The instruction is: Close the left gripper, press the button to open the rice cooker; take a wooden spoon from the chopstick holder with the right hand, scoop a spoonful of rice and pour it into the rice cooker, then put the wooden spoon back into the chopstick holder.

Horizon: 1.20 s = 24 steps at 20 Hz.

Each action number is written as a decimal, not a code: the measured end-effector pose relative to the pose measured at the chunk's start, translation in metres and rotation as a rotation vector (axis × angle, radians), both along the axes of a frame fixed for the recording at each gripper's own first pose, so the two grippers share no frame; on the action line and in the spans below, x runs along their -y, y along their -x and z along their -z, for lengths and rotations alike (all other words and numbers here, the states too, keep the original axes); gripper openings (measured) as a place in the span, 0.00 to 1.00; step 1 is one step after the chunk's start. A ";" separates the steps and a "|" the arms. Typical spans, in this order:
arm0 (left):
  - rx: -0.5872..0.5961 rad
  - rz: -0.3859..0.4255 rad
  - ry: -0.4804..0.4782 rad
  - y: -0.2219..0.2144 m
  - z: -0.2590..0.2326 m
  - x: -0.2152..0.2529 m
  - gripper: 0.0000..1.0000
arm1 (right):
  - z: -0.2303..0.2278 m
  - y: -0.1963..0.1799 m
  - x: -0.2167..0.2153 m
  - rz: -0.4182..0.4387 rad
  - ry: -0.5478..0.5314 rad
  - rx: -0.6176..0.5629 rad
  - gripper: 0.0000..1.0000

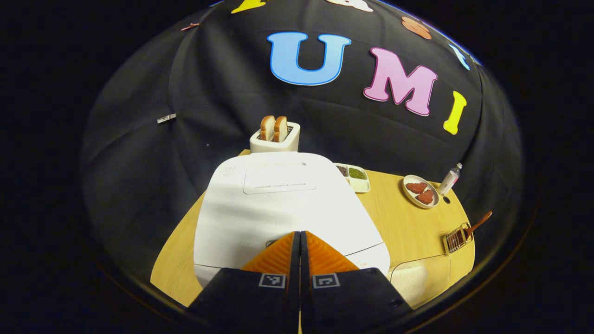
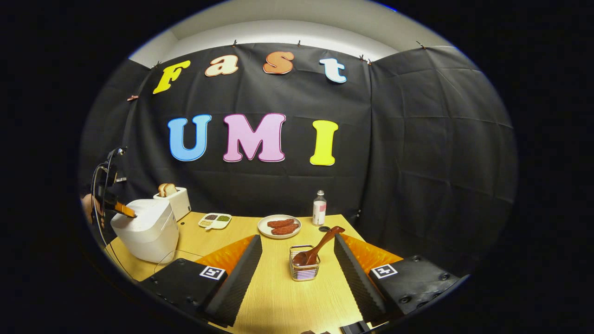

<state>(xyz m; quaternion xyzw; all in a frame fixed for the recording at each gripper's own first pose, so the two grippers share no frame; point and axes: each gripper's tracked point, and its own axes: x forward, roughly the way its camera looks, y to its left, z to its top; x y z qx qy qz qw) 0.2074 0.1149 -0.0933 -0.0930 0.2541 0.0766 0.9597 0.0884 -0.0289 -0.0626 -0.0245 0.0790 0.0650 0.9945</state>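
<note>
The white rice cooker [image 1: 278,208] stands close under me with its lid down. My left gripper [image 1: 300,234] is shut with nothing between the fingers, its tips over the cooker's front edge; whether they touch it is hidden. In the right gripper view that left gripper [image 2: 124,210] rests at the top of the cooker [image 2: 148,232]. The wire chopstick holder [image 2: 304,271] holds a wooden spoon [image 2: 320,246] that leans to the right. My right gripper [image 2: 297,238] stands open, a finger on either side of the holder, apart from it. The holder [image 1: 457,239] and spoon [image 1: 479,222] sit far right.
A clear container of white rice [image 1: 417,278] lies right of the cooker. A toaster with bread [image 1: 274,137] stands behind it. A divided dish of beans [image 1: 356,177], a plate of reddish food [image 2: 279,226] and a small bottle [image 2: 319,208] line the wooden table's [image 2: 278,297] back.
</note>
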 end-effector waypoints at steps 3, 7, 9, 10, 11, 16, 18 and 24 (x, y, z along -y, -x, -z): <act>0.066 -0.016 -0.052 0.002 -0.023 -0.002 0.07 | -0.003 -0.006 0.000 -0.020 -0.006 -0.002 0.98; 0.306 -0.116 -0.063 0.011 -0.107 -0.002 0.07 | -0.004 -0.024 0.008 -0.021 -0.016 -0.007 0.98; 0.391 -0.150 -0.020 0.025 -0.138 0.006 0.06 | -0.004 -0.037 0.012 -0.021 -0.027 -0.015 0.98; 0.427 -0.161 -0.015 0.033 -0.145 0.009 0.06 | -0.001 -0.042 0.015 -0.020 -0.035 -0.024 0.98; 0.450 -0.163 -0.016 0.042 -0.149 0.016 0.07 | 0.002 -0.048 0.017 -0.020 -0.041 -0.036 0.98; 0.506 -0.138 -0.091 0.085 -0.152 0.064 0.09 | 0.011 -0.084 0.035 -0.007 -0.043 -0.055 0.98; 0.518 -0.127 -0.105 0.097 -0.150 0.085 0.13 | 0.021 -0.098 0.044 0.006 -0.058 -0.080 0.98; 0.518 -0.098 -0.164 0.108 -0.142 0.141 0.75 | 0.071 -0.129 0.064 -0.005 -0.070 -0.176 0.98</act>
